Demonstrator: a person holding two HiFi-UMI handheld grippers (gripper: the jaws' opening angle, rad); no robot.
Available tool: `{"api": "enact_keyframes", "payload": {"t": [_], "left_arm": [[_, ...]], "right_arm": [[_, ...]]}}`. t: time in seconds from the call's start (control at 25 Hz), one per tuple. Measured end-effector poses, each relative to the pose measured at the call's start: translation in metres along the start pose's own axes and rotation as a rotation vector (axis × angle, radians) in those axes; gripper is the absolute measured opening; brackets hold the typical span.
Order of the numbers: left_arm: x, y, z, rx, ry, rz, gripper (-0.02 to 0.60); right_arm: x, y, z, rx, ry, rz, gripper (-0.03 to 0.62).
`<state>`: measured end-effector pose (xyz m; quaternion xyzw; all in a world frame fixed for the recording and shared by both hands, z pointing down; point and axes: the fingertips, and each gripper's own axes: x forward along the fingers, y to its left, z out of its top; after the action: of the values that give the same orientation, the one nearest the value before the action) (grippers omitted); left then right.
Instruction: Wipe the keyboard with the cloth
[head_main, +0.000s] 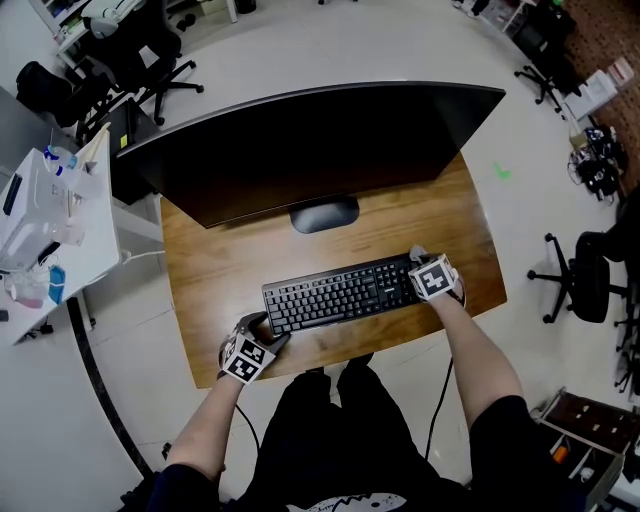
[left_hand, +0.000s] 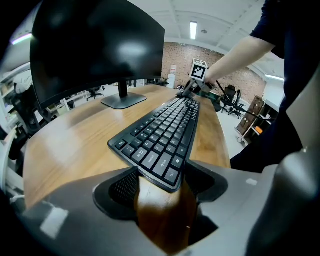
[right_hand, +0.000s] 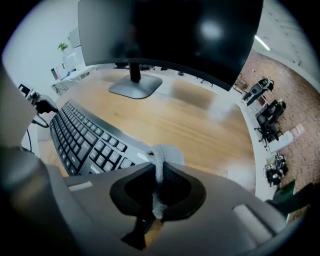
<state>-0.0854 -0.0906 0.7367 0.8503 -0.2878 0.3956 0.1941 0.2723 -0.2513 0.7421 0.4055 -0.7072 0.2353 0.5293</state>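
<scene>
A black keyboard (head_main: 340, 293) lies on the wooden desk (head_main: 215, 270) in front of the monitor. My left gripper (head_main: 262, 338) is at its front-left corner. In the left gripper view that corner of the keyboard (left_hand: 160, 150) sits between the jaws and touches both, so the left gripper (left_hand: 162, 186) is shut on it. My right gripper (head_main: 425, 268) is at the keyboard's right end, shut on a small grey-white cloth (right_hand: 161, 156). The cloth hangs over the desk just past the edge of the keyboard (right_hand: 85, 140). In the head view the cloth (head_main: 416, 254) shows as a pale scrap.
A large dark monitor (head_main: 320, 140) on an oval stand (head_main: 324, 214) fills the back of the desk. A white side table (head_main: 60, 240) with bottles stands at the left. Office chairs (head_main: 580, 280) stand on the floor around the desk.
</scene>
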Motion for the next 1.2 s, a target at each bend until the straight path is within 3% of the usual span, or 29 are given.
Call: {"api": "enact_keyframes", "payload": {"t": [0.6,0.92,1.04,1.2], "left_arm": [[0.002,-0.001,0.001,-0.020,-0.034,-0.005,0.290],[0.000,0.002,-0.001,-0.016,-0.031,0.005,0.290],[0.000,0.002,0.000,-0.015,-0.029,0.002,0.290],[0.000,0.001,0.000,-0.010,-0.031,0.004,0.290]], "right_arm": [[0.002,0.174,0.072,-0.149,-0.112,0.295,0.031],[-0.007,0.263,0.065,-0.301,-0.100,0.461,0.031],[-0.015,0.262,0.067,-0.294,-0.138,0.473,0.031],[-0.033,0.203,0.071,-0.160,-0.214,0.379,0.031]]}}
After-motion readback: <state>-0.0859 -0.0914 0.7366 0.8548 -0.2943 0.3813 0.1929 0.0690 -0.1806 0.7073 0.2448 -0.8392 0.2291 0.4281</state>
